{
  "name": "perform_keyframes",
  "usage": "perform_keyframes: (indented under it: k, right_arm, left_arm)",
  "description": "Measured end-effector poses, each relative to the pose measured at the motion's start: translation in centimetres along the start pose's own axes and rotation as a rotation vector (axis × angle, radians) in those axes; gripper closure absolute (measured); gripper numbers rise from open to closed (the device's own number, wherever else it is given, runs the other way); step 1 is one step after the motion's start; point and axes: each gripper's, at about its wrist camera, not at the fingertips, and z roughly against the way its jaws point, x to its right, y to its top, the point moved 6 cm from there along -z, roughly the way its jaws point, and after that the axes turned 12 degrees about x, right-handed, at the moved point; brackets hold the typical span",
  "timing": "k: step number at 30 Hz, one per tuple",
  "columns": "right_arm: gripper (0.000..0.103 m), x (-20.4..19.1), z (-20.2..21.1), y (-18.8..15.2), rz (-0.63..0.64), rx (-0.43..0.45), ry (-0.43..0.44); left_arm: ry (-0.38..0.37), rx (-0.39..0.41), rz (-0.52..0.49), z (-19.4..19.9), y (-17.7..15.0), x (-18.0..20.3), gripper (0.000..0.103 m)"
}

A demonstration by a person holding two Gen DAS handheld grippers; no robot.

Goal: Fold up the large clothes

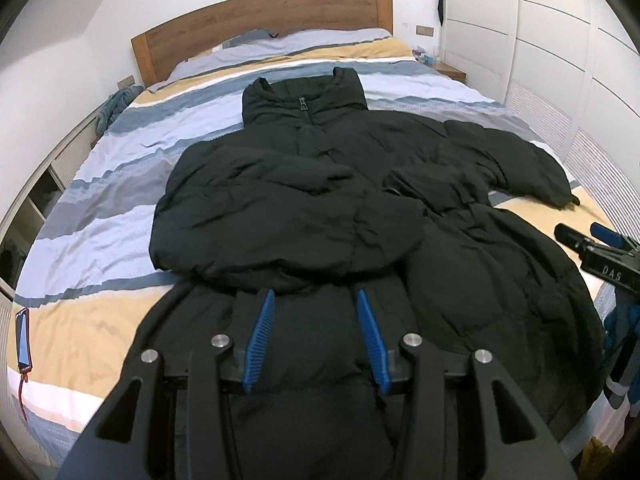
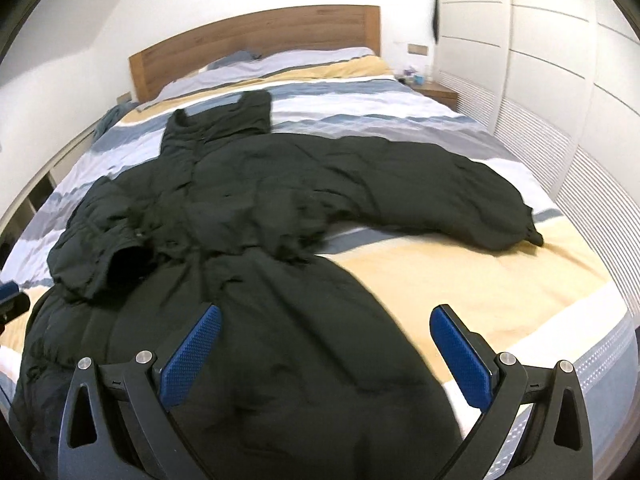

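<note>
Nearest the left wrist camera is the left tool, its blue pads spread apart with nothing between them, hovering over the hem end of the black puffer coat. The coat lies on the striped bed, collar toward the headboard and hem toward the foot edge, so its long axis runs straight away from the tool. One sleeve is already folded across the chest, its cuff just ahead of the pads. The right tool shows at the right edge of this view, beside the coat's flank.

From the right wrist camera, the right tool is wide open and empty, one pad over the coat's lower skirt and the other over bare yellow bedding near the foot edge. The unfolded sleeve stretches out toward the bed's right edge, ahead and to the right of this tool. By my judgement the right tool is nearer that sleeve and better placed to fold it inward.
</note>
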Motion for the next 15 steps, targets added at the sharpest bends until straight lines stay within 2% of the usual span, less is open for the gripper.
perform_keyframes:
  k: [15]
  right_arm:
    - [0.001, 12.8, -6.3, -0.9, -0.25, -0.035, -0.081]
  left_arm:
    - [0.058, -0.071, 0.033, -2.3, -1.5, 0.1, 0.062]
